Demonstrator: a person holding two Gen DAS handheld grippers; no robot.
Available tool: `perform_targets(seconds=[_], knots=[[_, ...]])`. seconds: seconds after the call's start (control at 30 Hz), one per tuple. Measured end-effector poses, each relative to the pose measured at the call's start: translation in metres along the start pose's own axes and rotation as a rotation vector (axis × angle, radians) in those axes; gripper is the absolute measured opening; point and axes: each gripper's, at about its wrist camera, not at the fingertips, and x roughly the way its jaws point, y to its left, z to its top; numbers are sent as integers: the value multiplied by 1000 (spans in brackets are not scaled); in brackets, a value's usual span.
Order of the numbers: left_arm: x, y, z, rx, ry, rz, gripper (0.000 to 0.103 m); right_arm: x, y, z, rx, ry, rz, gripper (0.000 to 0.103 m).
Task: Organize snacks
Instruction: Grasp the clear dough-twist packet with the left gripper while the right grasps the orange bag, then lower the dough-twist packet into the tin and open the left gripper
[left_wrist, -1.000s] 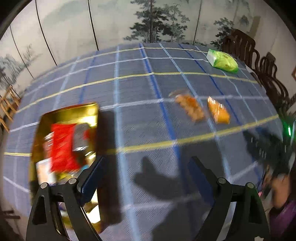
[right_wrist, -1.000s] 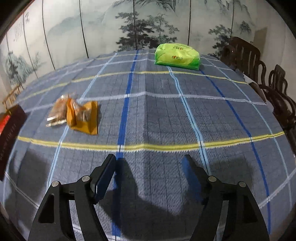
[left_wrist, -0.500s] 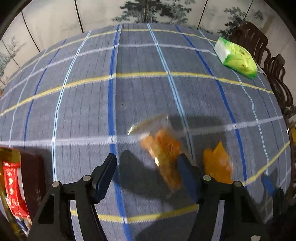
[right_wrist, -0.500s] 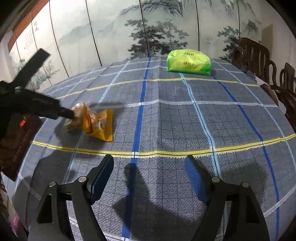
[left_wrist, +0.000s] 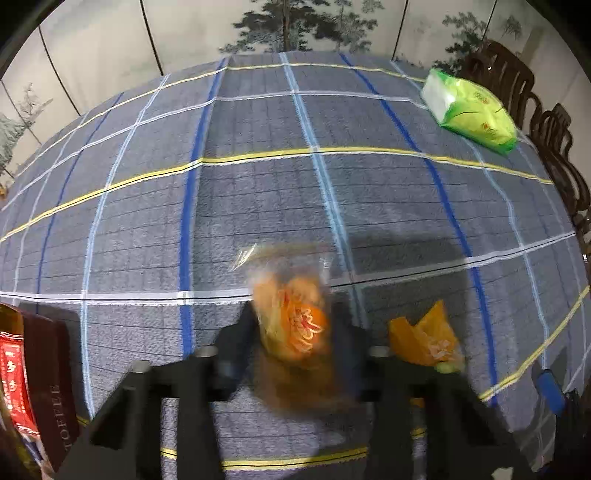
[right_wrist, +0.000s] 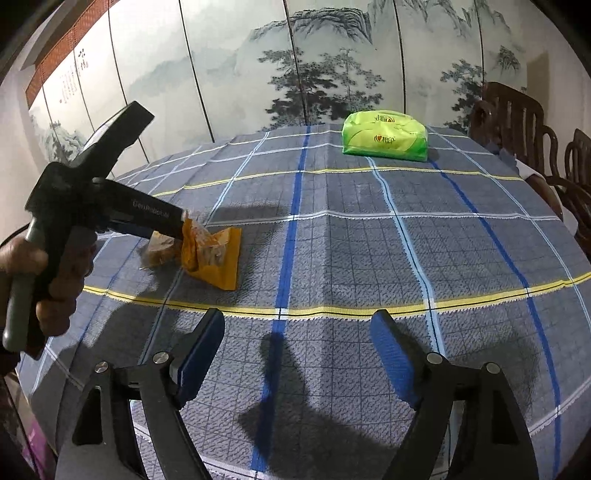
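The left tongs (left_wrist: 291, 343) straddle the clear snack bag (left_wrist: 291, 325), one finger on each side. The picture is blurred there, so I cannot tell whether they have pinched it or only bracket it. In the right wrist view the tip of these tongs sits right at that bag (right_wrist: 162, 247), low over the bench (right_wrist: 369, 258).

The bag looks light and soft: thin crinkly film around loose orange-brown pieces, probably brittle. Film like that is likely to slip and fold, so a hold across the filled middle, or on the flat sealed end, seems safer than a corner, and a gentle squeeze should spare the contents.

Just right of the clear bag, touching or nearly so, lies the orange packet (left_wrist: 424, 343), equally limp by its look.

The right tongs (right_wrist: 295, 354) hang apart, holding nothing, nearer the camera than the clear bag and to its right.

Left of the clear bag stands the toffee box (left_wrist: 55, 387). Far beyond the bag sits the green pack (right_wrist: 384, 136).
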Motion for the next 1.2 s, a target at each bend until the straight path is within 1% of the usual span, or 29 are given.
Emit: perform_targets(seconds=[0.07,0.17,0.23,0.33,0.37,0.4,0.47,0.5,0.57,0.6,0.73,0.8,0.83,0.87,0.9,0.93,1.03,1.1,1.2], knots=[[-2,1,-2,5,-5,-10,32,0,-1,0,3,0,-2,83],[-12,11,-19,-22,-20,-37,32,0,-1,1,9,7,-7,83],[-26,21,-37,-38,-44,-92,32,1,-2,2,14,14,-4,83],[-46,33,-63,-32,-73,-85,32,3,-2,3,18,22,-12,83],[-49,35,-67,-32,-76,-90,32,4,0,4,7,30,-12,83],[-55,38,-73,-35,-80,-96,32,6,2,6,-4,35,-2,83],[-66,43,-85,-37,-89,-100,32,9,15,13,-33,38,48,83],[-71,46,-90,-41,-88,-107,32,11,18,15,-33,38,65,83],[-77,49,-96,-46,-84,-122,32,20,33,27,-26,39,130,84],[-82,50,-100,-48,-86,-129,32,26,40,31,-33,35,140,84],[-97,53,-109,-45,-103,-137,32,55,66,46,-78,58,134,84],[-104,54,-112,-41,-112,-144,32,66,75,50,-98,64,112,84],[-106,55,-113,-40,-115,-145,33,73,78,53,-110,73,85,84],[-109,55,-114,-38,-118,-147,33,81,81,56,-119,97,57,82],[-112,56,-116,-37,-122,-150,33,89,82,57,-111,127,72,65],[-115,57,-117,-36,-128,-151,33,88,85,58,-125,117,51,45],[-121,61,-123,-39,-135,-149,33,87,88,58,-139,142,77,38],[-124,63,-127,-46,-136,-159,33,81,89,54,-117,136,124,37],[-131,69,-133,-53,-146,-157,33,68,98,41,-118,105,128,37]])
